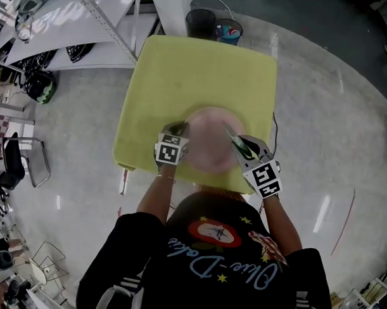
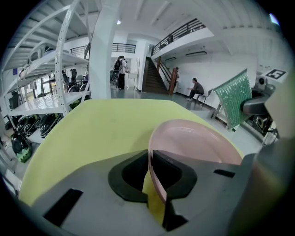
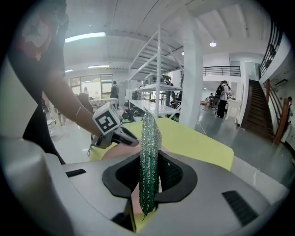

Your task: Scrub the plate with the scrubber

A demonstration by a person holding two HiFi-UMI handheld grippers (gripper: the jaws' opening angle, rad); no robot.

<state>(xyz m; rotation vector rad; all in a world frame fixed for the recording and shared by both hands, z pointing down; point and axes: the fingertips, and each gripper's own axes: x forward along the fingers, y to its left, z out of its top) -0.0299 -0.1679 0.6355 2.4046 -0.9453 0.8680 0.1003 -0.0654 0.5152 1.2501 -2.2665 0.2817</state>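
A pink plate (image 1: 210, 138) sits at the near edge of a yellow surface (image 1: 196, 68), about midway along that edge. The left hand-held gripper (image 1: 177, 127) has its jaws drawn narrow on the plate's left rim, which runs thin between the pads. The right hand-held gripper (image 1: 241, 146) is at the plate's right side, clamping a green mesh scrubber (image 3: 150, 152) that stands upright between its jaws.
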